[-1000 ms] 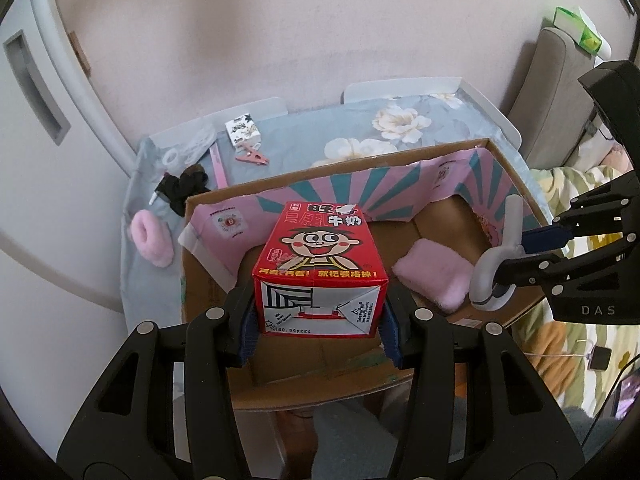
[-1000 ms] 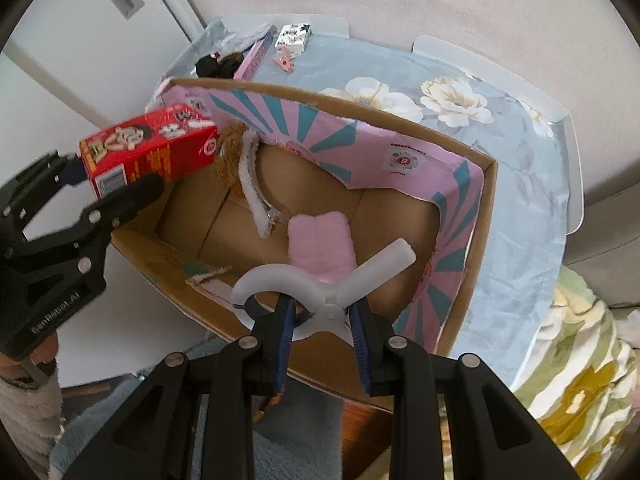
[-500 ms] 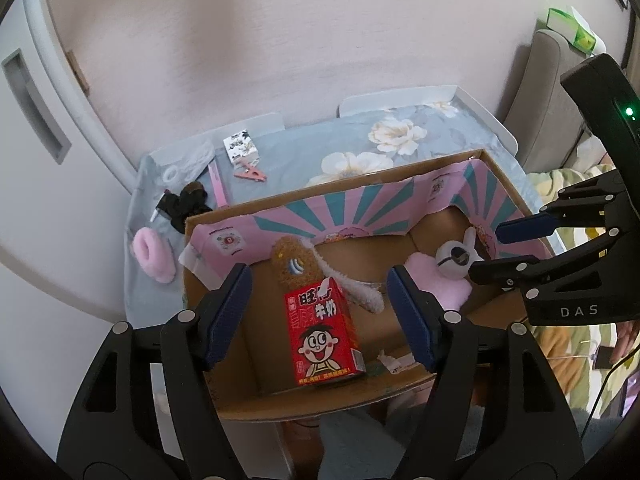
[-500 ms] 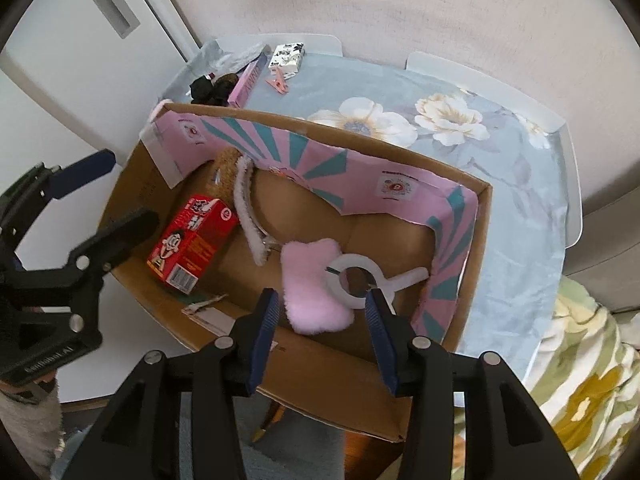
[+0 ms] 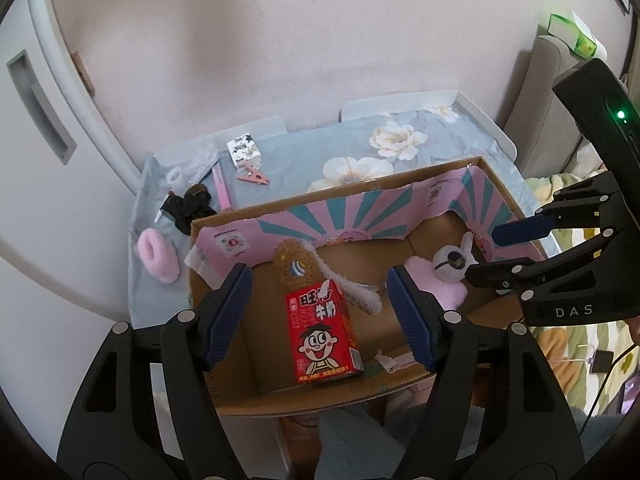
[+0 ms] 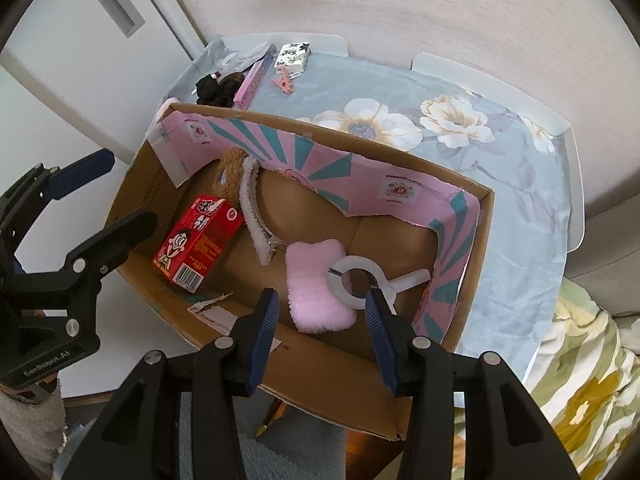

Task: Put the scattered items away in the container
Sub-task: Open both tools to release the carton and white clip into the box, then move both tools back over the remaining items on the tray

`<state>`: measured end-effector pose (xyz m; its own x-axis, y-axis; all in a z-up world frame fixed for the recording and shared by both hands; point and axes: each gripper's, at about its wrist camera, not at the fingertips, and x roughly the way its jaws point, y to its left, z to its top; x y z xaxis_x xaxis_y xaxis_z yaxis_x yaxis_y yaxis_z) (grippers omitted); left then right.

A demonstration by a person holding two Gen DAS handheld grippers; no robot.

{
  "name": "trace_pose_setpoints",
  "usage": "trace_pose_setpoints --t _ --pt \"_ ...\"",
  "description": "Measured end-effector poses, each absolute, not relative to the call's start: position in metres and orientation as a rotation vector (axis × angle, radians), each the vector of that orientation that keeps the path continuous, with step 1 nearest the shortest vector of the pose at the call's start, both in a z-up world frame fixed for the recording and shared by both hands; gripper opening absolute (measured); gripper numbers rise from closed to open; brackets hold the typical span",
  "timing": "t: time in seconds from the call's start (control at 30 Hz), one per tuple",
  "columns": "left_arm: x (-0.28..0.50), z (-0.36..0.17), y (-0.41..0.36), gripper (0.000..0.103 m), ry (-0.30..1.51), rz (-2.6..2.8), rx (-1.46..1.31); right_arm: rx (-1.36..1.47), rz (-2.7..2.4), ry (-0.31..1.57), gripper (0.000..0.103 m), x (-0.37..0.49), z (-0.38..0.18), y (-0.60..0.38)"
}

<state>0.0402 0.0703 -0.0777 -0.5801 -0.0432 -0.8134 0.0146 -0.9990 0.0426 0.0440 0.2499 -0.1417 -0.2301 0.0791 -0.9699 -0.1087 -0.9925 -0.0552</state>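
With both my left fingers point(image 5: 320, 312) and right fingers point(image 6: 320, 332) spread apart and empty above the cardboard box point(image 6: 478, 240), the remaining light, soft pink scrunchie point(image 5: 156, 256) lies beyond on the far-left surface point(image 5: 304, 156), probably easiest pinched across its squashy ring.

Both cameras look down from close above into the same cardboard box point(image 5: 224, 396) point(image 6: 476, 236), one from each side.

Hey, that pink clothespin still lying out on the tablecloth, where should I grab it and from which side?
Come straight down on the pink clothespin and pinch across its narrow closed end. It lies flat on the tablecloth, legs splayed toward the patterned box, so the joined tip looks easiest.
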Motion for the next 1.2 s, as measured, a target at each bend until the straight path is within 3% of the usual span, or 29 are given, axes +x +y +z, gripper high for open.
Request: trace_pose_setpoints --t 0.47,0.73,0.9,1.2 --pt "0.038 -0.062 0.044 0.068 -0.008 -2.734 1.395 -1.803 2.383 -0.049 0.042 0.031 -0.119 0.247" --pt "0.032 -0.056 -0.009 0.069 0.118 -2.646 1.356 -1.806 2.416 -0.005 0.042 0.005 -0.108 0.244" --pt "0.031 -0.059 -0.049 0.075 0.151 -2.565 1.34 -1.829 2.445 0.092 0.042 -0.018 -0.109 0.237" --pt "0.019 -0.077 -0.113 0.08 0.215 -2.443 1.358 -1.847 2.48 0.097 0.042 -0.071 -0.111 0.217"
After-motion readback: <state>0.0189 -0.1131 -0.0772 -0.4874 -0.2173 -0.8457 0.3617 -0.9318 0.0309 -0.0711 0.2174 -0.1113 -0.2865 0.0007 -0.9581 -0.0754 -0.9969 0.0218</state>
